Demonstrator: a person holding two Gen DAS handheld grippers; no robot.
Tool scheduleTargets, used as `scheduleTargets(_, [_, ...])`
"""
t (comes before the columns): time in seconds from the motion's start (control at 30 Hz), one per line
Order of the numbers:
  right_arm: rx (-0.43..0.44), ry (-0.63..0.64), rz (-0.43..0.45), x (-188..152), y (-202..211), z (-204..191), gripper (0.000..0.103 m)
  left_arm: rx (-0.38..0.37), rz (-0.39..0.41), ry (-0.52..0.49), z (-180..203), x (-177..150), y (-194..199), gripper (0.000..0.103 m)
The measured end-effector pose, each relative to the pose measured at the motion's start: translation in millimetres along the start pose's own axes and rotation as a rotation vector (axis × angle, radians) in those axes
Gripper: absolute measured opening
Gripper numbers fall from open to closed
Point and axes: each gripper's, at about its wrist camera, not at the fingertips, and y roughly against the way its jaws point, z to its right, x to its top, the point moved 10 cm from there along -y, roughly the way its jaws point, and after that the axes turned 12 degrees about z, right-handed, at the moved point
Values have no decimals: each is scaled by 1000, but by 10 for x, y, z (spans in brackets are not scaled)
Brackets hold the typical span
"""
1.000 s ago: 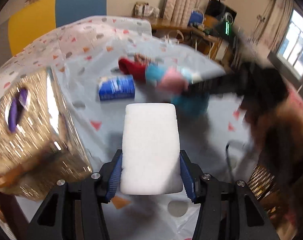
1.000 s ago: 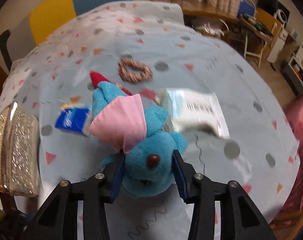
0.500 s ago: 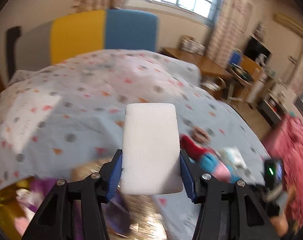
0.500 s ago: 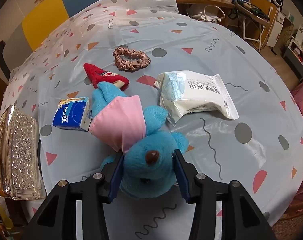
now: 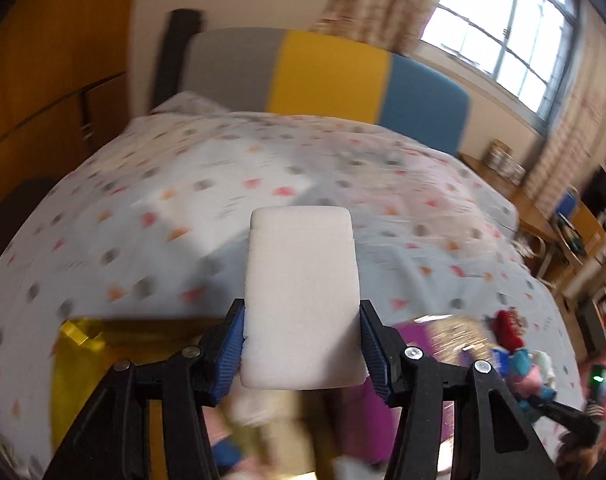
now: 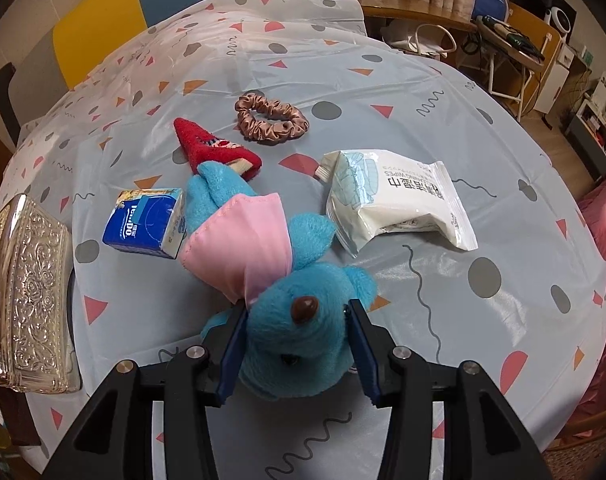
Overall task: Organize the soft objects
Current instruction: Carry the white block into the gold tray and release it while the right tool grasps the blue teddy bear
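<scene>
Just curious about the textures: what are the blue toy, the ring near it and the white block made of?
Blue toy: fuzzy plush, matte pile. Ring: probably satin, a glossy gathered scrunchie. White block: looks like foam sponge, matte, finely grained.

Both wrist views close, angled down, sharing table (image 6: 503, 184).

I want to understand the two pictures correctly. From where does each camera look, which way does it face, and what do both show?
Left wrist: sits on the left gripper, faces across the bed toward the headboard; its fingers hold a white sponge.
Right wrist: sits on the right gripper, looks steeply down at the patterned sheet; its fingers grip a blue plush toy.
Shared: plush toy, sheet, headboard.
</scene>
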Motion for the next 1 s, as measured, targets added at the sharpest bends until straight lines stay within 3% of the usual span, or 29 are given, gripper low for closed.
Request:
scheduleTargets(0.17, [-3, 0, -6, -3, -5, 3, 48, 117, -10, 86, -854, -373, 287, 55])
scheduleTargets(0.27, [-10, 16, -6, -2, -8, -6, 48, 159, -29, 118, -1148, -644, 421, 55])
scheduleTargets(0.53, [-32, 70, 6, -3, 3, -51, 48, 218, -135, 238, -1502, -1281, 382, 56])
scheduleTargets(0.8, [-53, 126, 19, -17, 10, -95, 48, 222, -151, 200, -1422, -1164, 0, 60])
scheduleTargets(0.87, [-54, 124, 19, -17, 10, -89, 48, 215, -145, 193, -1406, -1128, -42, 73])
scheduleTargets(1.0, [-57, 128, 20, -18, 6, -94, 48, 245, -105, 174, -1446, -1084, 53, 81])
